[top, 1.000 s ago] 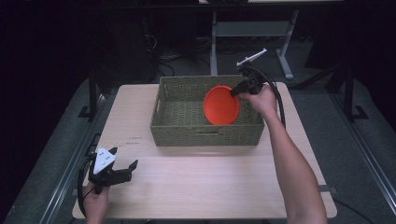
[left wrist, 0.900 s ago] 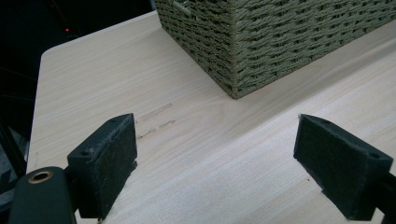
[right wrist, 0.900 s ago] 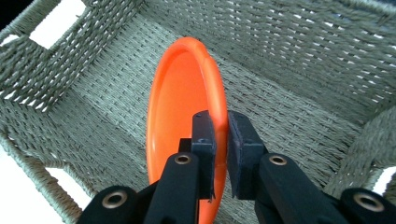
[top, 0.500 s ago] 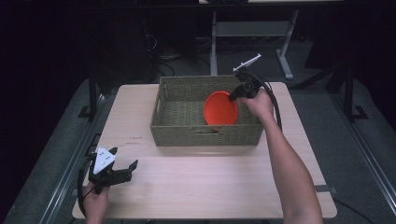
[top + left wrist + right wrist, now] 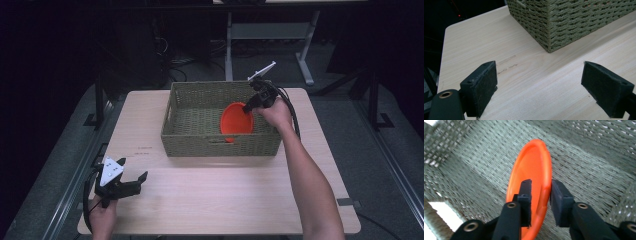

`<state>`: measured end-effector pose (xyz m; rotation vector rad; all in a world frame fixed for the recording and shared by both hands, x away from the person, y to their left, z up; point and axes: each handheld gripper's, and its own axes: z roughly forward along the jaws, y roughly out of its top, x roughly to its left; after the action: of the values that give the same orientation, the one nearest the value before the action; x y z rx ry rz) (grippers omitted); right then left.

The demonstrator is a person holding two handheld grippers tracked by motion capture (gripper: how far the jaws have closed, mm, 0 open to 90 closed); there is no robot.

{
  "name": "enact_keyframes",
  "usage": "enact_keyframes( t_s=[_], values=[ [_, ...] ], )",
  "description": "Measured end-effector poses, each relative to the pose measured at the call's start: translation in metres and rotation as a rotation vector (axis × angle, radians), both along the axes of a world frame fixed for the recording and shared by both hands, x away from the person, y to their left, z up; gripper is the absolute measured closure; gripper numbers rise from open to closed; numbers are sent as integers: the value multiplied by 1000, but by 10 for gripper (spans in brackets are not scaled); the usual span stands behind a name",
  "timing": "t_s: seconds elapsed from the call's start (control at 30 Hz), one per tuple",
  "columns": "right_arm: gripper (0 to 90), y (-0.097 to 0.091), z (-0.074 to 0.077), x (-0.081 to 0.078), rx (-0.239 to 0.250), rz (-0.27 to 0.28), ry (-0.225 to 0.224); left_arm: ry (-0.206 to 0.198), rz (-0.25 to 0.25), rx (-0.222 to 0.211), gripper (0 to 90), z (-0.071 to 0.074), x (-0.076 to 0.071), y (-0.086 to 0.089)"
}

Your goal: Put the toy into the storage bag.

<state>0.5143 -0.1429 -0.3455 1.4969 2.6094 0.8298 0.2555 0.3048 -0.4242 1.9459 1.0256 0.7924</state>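
Observation:
An orange plate (image 5: 236, 122) stands on edge inside a woven olive basket (image 5: 220, 147) at the middle back of the table. My right gripper (image 5: 248, 106) reaches in over the basket's right side and is shut on the plate's rim. In the right gripper view the two black jaws (image 5: 541, 183) pinch the rim of the plate (image 5: 531, 167) above the basket's woven floor (image 5: 586, 167). My left gripper (image 5: 135, 182) rests low at the table's front left, open and holding nothing. Its wide-apart jaws (image 5: 541, 77) face a corner of the basket (image 5: 574, 20).
The light wooden table (image 5: 225, 200) has bare room in front of the basket and on its left side. Small pencil marks (image 5: 507, 62) lie on the wood ahead of the left gripper. A metal stand (image 5: 270, 35) and dark floor lie beyond the table.
My right gripper has lowered the orange plate deeper into the basket, toward its near wall. The left gripper has stayed where it was.

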Motion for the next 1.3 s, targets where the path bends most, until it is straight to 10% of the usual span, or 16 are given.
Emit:
enact_keyframes(
  t_s=[0.47, 1.3],
  values=[
    [647, -10, 2, -3, -14, -12, 20, -3, 2, -2, 128, 0, 0, -1],
    [434, -51, 4, -29, 151, 10, 46, -2, -3, 2, 128, -1, -1, -3]
  ],
)
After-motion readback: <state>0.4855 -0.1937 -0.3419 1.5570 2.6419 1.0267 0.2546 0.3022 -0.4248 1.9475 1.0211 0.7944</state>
